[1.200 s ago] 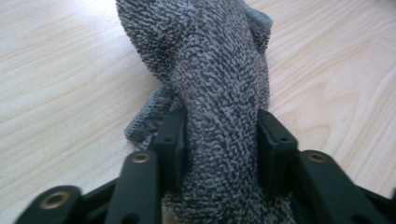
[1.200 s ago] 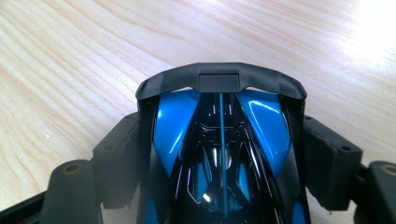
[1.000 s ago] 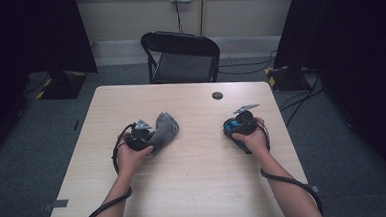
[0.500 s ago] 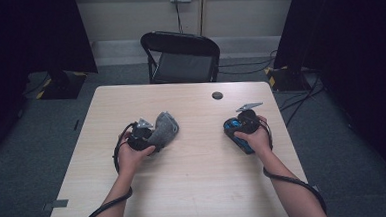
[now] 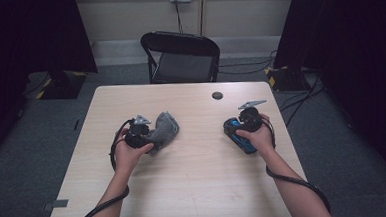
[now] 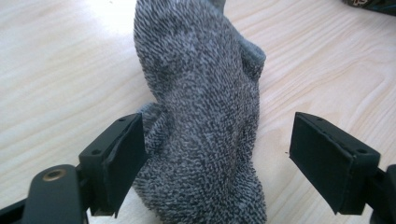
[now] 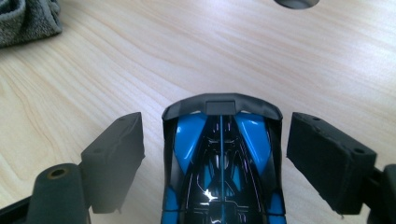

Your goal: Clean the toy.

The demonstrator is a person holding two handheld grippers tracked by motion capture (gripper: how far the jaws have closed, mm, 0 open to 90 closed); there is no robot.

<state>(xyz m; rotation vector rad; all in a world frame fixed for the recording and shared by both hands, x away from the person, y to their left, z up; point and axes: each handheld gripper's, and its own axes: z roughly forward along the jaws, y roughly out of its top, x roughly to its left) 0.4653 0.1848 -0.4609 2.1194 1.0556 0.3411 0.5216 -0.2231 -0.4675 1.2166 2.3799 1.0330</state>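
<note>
Grey knitted sock, bunched on the pale wooden table, lies between the left gripper's jaws, which have just been opening: one pad brushes it, the other stands clear. Spread too, the right gripper straddles a glossy blue-and-black toy car without touching. Both seem set down and released; withdrawing the hands is probably what remains.
</note>
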